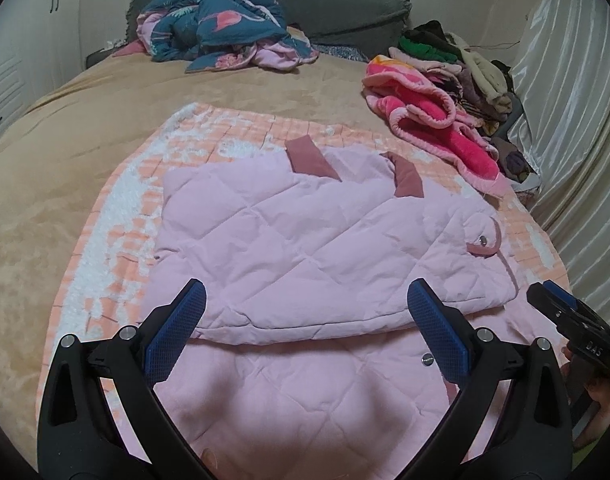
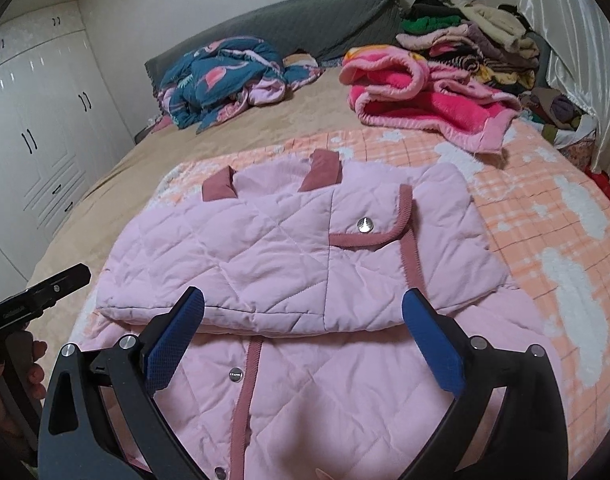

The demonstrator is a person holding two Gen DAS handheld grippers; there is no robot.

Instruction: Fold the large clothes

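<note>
A tan-covered bed fills the room, with a grey headboard, white wardrobes leftward and shiny pale curtains rightward.

Both tools are showing the same build. The left gripper is carrying two black plastic arms that curve inward like tongs, each one ending in a blue pad with a fine cross-hatched grip texture. Round silver screws are sitting at the pivots, two on each side, and slotted cut-outs are running down the black arms. The right gripper is wearing matching blue pads and silver screws. Seen from the left wrist view, its black body is bearing white lettering, "DAS". No sleeves are showing at either edge.
</note>
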